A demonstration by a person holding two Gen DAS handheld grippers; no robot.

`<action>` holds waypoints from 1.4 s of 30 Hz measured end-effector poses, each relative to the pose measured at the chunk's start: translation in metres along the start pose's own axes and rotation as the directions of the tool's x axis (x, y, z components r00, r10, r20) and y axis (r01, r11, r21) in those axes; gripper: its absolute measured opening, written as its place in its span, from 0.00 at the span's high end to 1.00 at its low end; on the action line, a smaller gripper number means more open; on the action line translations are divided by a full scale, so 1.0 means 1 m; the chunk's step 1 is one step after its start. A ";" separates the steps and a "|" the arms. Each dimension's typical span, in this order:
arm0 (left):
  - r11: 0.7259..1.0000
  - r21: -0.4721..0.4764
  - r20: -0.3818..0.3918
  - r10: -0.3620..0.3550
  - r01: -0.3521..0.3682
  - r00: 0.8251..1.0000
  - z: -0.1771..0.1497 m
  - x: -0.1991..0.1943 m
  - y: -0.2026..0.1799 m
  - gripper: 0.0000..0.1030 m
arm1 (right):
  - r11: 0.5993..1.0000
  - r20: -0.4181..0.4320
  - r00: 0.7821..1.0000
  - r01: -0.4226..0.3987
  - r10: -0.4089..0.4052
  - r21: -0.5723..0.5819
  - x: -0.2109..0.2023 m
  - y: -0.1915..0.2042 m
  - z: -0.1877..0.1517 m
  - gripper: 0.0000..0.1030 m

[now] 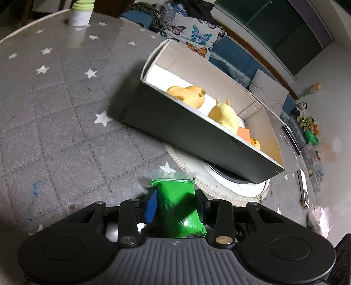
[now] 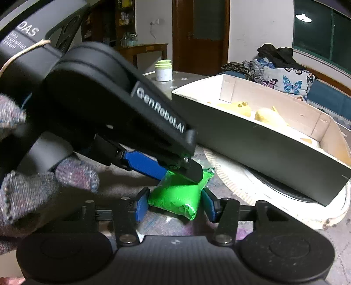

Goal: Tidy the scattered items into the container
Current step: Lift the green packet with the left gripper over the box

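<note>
A green plastic packet point(image 1: 178, 208) is pinched between the pads of my left gripper point(image 1: 175, 202), close above the grey star-patterned mat. In the right wrist view the same packet point(image 2: 177, 197) lies between my right gripper's point(image 2: 174, 205) blue pads point(image 2: 141, 206), which stand slightly apart from it on both sides. The left gripper point(image 2: 175, 171) comes in from the upper left and clamps the packet's top. The container, a long dark box with pale inside point(image 1: 197, 133), stands just beyond, with yellow plush toys point(image 1: 190, 95) inside; it also shows in the right wrist view point(image 2: 263, 149).
The box rests partly on a round white disc with a woven rim point(image 1: 239, 184). A white jar with a green lid point(image 1: 81, 13) stands at the mat's far edge. A butterfly-print blanket point(image 1: 193, 32) and a sofa lie behind the box. Toys litter the floor at far right point(image 1: 309, 127).
</note>
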State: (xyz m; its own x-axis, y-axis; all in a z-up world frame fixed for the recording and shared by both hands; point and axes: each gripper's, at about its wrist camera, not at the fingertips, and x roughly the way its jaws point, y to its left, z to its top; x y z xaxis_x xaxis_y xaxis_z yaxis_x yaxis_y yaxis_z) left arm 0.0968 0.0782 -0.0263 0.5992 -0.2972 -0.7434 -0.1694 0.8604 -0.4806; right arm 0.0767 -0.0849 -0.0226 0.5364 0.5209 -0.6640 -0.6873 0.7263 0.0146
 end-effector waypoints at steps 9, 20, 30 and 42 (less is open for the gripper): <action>0.996 0.050 0.030 -0.071 0.069 0.997 0.018 -0.018 -0.032 0.65 | 0.998 0.069 0.996 0.053 -0.054 0.022 -0.026 -0.013 0.012 0.51; 0.977 0.160 0.076 -0.153 0.140 0.985 0.063 -0.009 -0.093 0.65 | 0.983 0.168 0.969 0.174 -0.181 0.054 -0.049 -0.059 0.049 0.52; 0.968 0.209 0.061 -0.152 0.136 0.986 0.089 0.036 -0.119 0.65 | 0.967 0.154 0.961 0.210 -0.231 0.141 -0.035 -0.108 0.059 0.52; 0.965 0.238 0.079 -0.130 0.108 0.988 0.077 0.033 -0.107 0.65 | 0.961 0.132 0.963 0.211 -0.235 0.178 -0.035 -0.123 0.041 0.51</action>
State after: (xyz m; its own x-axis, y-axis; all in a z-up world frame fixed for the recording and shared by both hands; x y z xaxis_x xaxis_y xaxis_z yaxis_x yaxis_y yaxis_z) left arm 0.1949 0.0085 0.0361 0.6764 -0.3730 -0.6351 0.0872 0.8968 -0.4338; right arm 0.1620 -0.1745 0.0295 0.7427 0.3899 -0.5444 -0.4606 0.8876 0.0073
